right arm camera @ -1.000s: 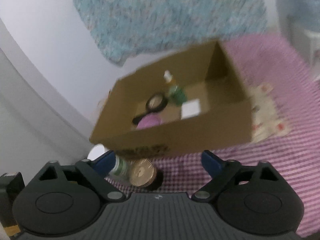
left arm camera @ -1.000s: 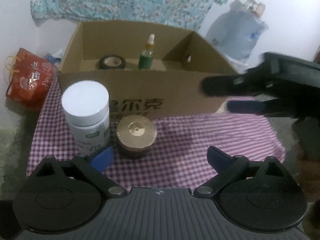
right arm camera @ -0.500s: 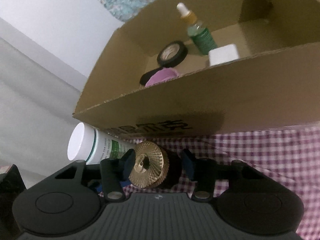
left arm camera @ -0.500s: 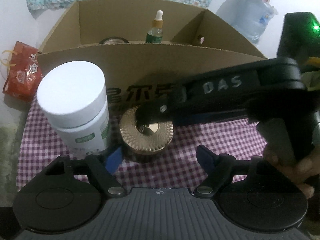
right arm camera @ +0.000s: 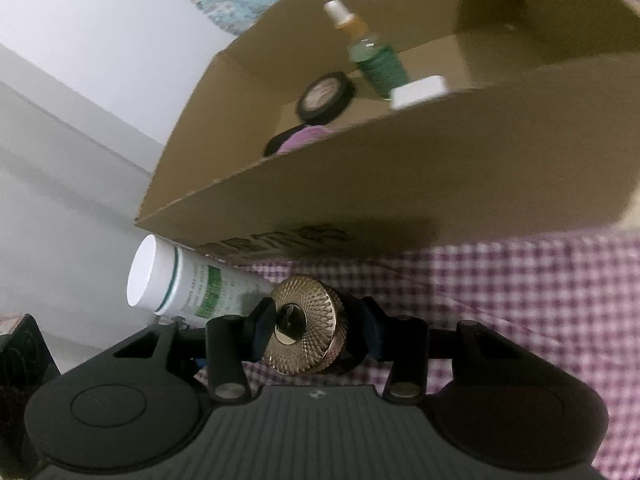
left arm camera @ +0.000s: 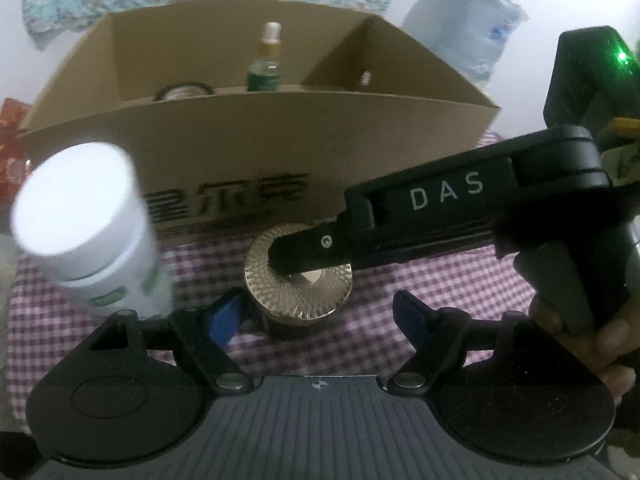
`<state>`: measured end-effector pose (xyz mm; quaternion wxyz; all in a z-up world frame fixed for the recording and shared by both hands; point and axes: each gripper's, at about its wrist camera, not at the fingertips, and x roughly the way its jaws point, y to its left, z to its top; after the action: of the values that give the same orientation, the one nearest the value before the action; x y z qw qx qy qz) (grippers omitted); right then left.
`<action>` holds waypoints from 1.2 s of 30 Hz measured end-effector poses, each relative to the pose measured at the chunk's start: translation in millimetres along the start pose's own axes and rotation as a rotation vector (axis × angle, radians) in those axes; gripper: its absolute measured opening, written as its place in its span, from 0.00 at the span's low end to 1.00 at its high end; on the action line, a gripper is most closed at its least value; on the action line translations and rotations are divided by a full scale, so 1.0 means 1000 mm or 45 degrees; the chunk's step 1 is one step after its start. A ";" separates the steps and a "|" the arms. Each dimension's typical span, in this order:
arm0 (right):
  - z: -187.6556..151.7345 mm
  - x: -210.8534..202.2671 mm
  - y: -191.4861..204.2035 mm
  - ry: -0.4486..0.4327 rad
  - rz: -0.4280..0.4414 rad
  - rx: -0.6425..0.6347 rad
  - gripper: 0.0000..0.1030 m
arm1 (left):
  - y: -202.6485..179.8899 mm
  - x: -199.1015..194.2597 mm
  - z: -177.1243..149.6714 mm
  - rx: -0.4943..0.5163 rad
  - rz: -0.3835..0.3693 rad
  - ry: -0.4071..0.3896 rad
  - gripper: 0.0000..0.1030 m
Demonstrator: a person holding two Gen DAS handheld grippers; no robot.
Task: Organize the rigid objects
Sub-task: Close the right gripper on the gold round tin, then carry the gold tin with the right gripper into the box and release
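Note:
A dark jar with a ribbed gold lid [right arm camera: 308, 308] stands on the purple checked cloth in front of the cardboard box [right arm camera: 400, 184]. My right gripper [right arm camera: 316, 328] is shut on the jar, one pad against each side. In the left wrist view that same right gripper's finger [left arm camera: 304, 248] crosses over the gold lid [left arm camera: 280, 296]. My left gripper [left arm camera: 318, 316] hangs open just in front of the jar, pressing on nothing. A white-capped bottle [left arm camera: 80, 216] stands left of the jar, outside the left finger.
The box [left arm camera: 320, 140] holds a green dropper bottle [right arm camera: 376, 60], a black tape roll [right arm camera: 326, 96], a small white block [right arm camera: 418, 90] and a pink-topped item [right arm camera: 304, 138]. A water jug [left arm camera: 464, 32] stands behind on the right, a red bag [left arm camera: 8, 152] on the left.
Both grippers came down and nearer to the jar and the box. The right gripper's jaws went from wide apart to shut around the gold-lidded jar. The left jaws narrowed a little.

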<state>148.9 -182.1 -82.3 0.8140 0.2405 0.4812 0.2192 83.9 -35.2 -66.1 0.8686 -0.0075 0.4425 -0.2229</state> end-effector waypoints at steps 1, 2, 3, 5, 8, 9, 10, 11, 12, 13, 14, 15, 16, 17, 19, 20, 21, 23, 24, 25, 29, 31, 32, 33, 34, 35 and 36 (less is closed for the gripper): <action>-0.003 -0.006 -0.004 -0.007 -0.008 0.012 0.48 | -0.004 0.001 0.000 0.013 -0.014 -0.001 0.77; -0.004 -0.010 -0.008 -0.014 -0.016 0.022 0.48 | -0.008 0.003 0.001 0.026 -0.030 -0.002 0.77; -0.006 -0.015 -0.012 -0.021 -0.025 0.034 0.48 | -0.012 0.004 0.001 0.035 -0.044 -0.002 0.77; -0.011 -0.026 -0.020 -0.035 -0.041 0.063 0.48 | -0.020 0.007 0.002 0.050 -0.076 0.000 0.77; -0.016 -0.039 -0.031 -0.055 -0.064 0.098 0.48 | -0.033 0.012 0.003 0.077 -0.120 0.006 0.76; -0.018 -0.043 -0.035 -0.061 -0.071 0.111 0.48 | -0.035 0.012 0.004 0.092 -0.128 0.006 0.74; -0.021 -0.048 -0.039 -0.067 -0.077 0.124 0.48 | -0.039 0.013 0.005 0.111 -0.131 0.005 0.72; -0.020 -0.050 -0.042 -0.073 -0.078 0.138 0.48 | -0.041 0.012 0.006 0.130 -0.125 0.001 0.71; -0.020 -0.052 -0.046 -0.080 -0.070 0.157 0.48 | -0.043 0.013 0.008 0.147 -0.117 -0.003 0.71; -0.021 -0.054 -0.050 -0.089 -0.052 0.182 0.48 | -0.045 0.013 0.009 0.165 -0.103 -0.003 0.71; -0.021 -0.054 -0.053 -0.096 -0.036 0.204 0.48 | -0.046 0.015 0.011 0.186 -0.085 0.006 0.71; -0.021 -0.055 -0.056 -0.100 -0.023 0.222 0.48 | -0.047 0.018 0.012 0.209 -0.065 0.024 0.70; -0.022 -0.053 -0.057 -0.100 -0.019 0.232 0.48 | -0.049 0.022 0.013 0.224 -0.048 0.041 0.68; -0.022 -0.052 -0.058 -0.098 -0.021 0.237 0.48 | -0.049 0.026 0.014 0.236 -0.031 0.061 0.67; -0.022 -0.048 -0.057 -0.091 -0.020 0.245 0.48 | -0.047 0.032 0.015 0.230 -0.013 0.083 0.62; -0.022 -0.046 -0.057 -0.089 -0.016 0.250 0.48 | -0.046 0.034 0.016 0.219 -0.018 0.089 0.62; -0.022 -0.045 -0.057 -0.089 -0.016 0.252 0.48 | -0.045 0.036 0.017 0.207 -0.022 0.094 0.62; -0.022 -0.045 -0.058 -0.090 -0.007 0.262 0.48 | -0.044 0.040 0.018 0.200 -0.019 0.100 0.60; -0.021 -0.044 -0.060 -0.090 -0.001 0.270 0.49 | -0.045 0.039 0.016 0.204 -0.013 0.101 0.59; -0.021 -0.044 -0.061 -0.088 0.006 0.279 0.49 | -0.046 0.041 0.017 0.211 -0.001 0.098 0.59; -0.021 -0.042 -0.063 -0.092 0.012 0.279 0.48 | -0.050 0.041 0.018 0.218 0.017 0.069 0.56; -0.021 -0.043 -0.060 -0.096 0.001 0.261 0.48 | -0.051 0.038 0.018 0.222 0.023 0.054 0.54; -0.021 -0.044 -0.058 -0.097 -0.004 0.249 0.48 | -0.050 0.037 0.018 0.213 0.020 0.051 0.54; -0.021 -0.044 -0.056 -0.100 -0.008 0.237 0.48 | -0.049 0.034 0.017 0.199 0.014 0.050 0.54; -0.022 -0.045 -0.054 -0.101 -0.011 0.228 0.48 | -0.048 0.031 0.017 0.190 0.012 0.048 0.54; -0.023 -0.045 -0.053 -0.102 -0.012 0.221 0.48 | -0.048 0.029 0.016 0.189 0.013 0.044 0.54; -0.023 -0.046 -0.051 -0.105 -0.012 0.216 0.48 | -0.048 0.026 0.016 0.191 0.016 0.038 0.54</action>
<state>114.2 -245.3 -91.9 0.8108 0.3151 0.4654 0.1636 91.0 -92.1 -66.6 0.8614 0.0637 0.4375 -0.2499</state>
